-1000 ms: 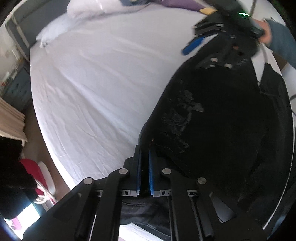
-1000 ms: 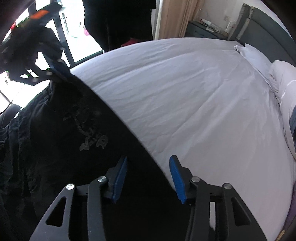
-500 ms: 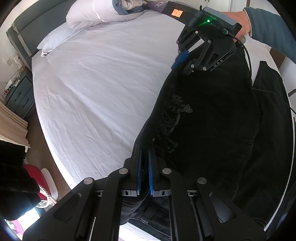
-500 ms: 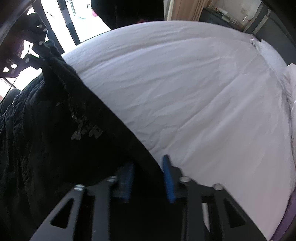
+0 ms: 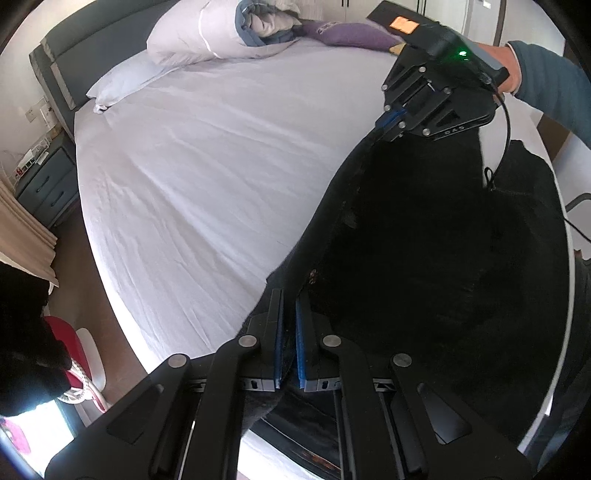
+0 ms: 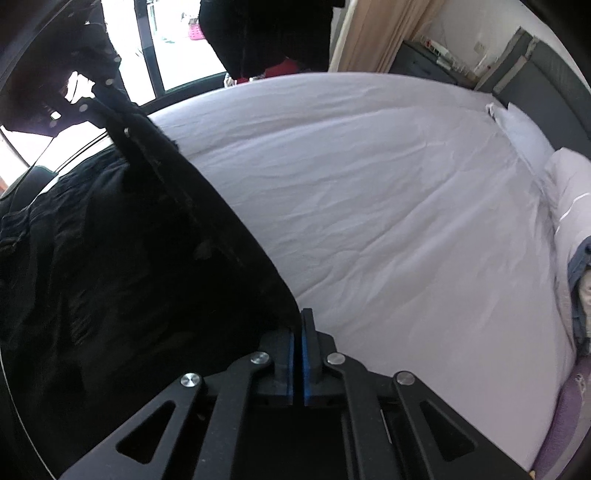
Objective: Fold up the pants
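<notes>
Black pants [image 5: 424,236] lie over the near edge of a bed with a white sheet [image 5: 221,166]. My left gripper [image 5: 289,310] is shut on one corner of the pants' upper edge. My right gripper [image 6: 297,332] is shut on the other corner of that edge; it also shows in the left wrist view [image 5: 391,122], held by a hand in a blue sleeve. The edge is lifted and pulled taut between the two grippers. The pants [image 6: 110,258] fill the left half of the right wrist view, where the left gripper [image 6: 107,110] shows at the top left.
Pillows [image 5: 184,40] and a rolled blanket [image 5: 266,18] lie at the head of the bed, against a dark headboard [image 5: 74,40]. A nightstand [image 5: 44,181] and a beige curtain [image 6: 373,33] stand beside the bed. A window [image 6: 173,40] is behind the foot end.
My right gripper has closed on the pants' edge; it was open a second ago. Both grippers have lifted and the edge between them has gone taut.
</notes>
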`<state>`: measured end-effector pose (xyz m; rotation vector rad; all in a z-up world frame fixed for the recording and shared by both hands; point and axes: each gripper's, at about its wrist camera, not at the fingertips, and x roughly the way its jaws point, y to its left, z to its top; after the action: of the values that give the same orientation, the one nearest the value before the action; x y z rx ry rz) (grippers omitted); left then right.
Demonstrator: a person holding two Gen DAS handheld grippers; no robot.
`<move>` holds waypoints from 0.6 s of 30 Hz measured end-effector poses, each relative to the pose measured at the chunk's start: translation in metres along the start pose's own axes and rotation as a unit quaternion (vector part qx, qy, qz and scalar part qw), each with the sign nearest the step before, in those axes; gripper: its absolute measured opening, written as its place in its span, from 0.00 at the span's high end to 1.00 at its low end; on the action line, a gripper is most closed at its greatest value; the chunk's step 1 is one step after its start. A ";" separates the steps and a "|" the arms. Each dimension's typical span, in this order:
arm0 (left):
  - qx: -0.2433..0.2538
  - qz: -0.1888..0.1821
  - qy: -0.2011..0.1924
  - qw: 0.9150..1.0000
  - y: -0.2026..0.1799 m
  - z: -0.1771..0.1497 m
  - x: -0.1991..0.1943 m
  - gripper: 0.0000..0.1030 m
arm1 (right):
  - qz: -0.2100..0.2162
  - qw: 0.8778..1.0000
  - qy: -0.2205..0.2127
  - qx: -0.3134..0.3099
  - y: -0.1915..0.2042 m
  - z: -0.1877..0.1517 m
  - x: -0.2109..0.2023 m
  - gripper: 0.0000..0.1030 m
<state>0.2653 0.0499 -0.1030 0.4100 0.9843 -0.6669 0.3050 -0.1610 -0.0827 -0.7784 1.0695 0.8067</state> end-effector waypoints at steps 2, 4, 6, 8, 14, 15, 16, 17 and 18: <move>0.001 -0.002 -0.001 1.000 -0.009 -0.007 -0.008 0.96 | -0.008 1.000 -0.004 -0.007 0.014 -0.005 -0.014 0.97; 0.005 -0.005 0.000 1.000 -0.022 -0.016 -0.016 0.96 | -0.017 1.000 -0.005 -0.019 0.034 -0.012 -0.028 0.97; 0.007 -0.009 0.001 1.000 -0.034 -0.025 -0.024 0.96 | -0.021 0.999 -0.004 -0.028 0.051 -0.021 -0.036 0.97; 0.006 -0.015 0.006 1.000 -0.044 -0.035 -0.027 0.96 | -0.016 0.999 0.003 -0.034 0.073 -0.032 -0.043 0.97; 0.024 -0.027 0.024 0.999 -0.088 -0.064 -0.033 0.96 | 0.008 0.998 0.030 -0.048 0.123 -0.060 -0.046 0.97; 0.028 -0.030 0.026 0.999 -0.094 -0.068 -0.035 0.96 | 0.010 0.998 0.033 -0.050 0.129 -0.063 -0.046 0.97; 0.035 -0.032 0.028 0.998 -0.102 -0.074 -0.037 0.96 | 0.015 0.998 0.035 -0.048 0.135 -0.067 -0.048 0.97; 0.041 -0.033 0.031 0.998 -0.108 -0.078 -0.038 0.96 | 0.017 0.998 0.034 -0.047 0.140 -0.069 -0.049 0.97; 0.048 -0.032 0.033 0.998 -0.114 -0.080 -0.038 0.96 | 0.021 0.998 0.035 -0.047 0.144 -0.071 -0.049 0.97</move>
<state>0.1233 0.0268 -0.1135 0.4889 1.0344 -0.7641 0.1373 -0.1601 -0.0778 -0.8709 1.1186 0.8758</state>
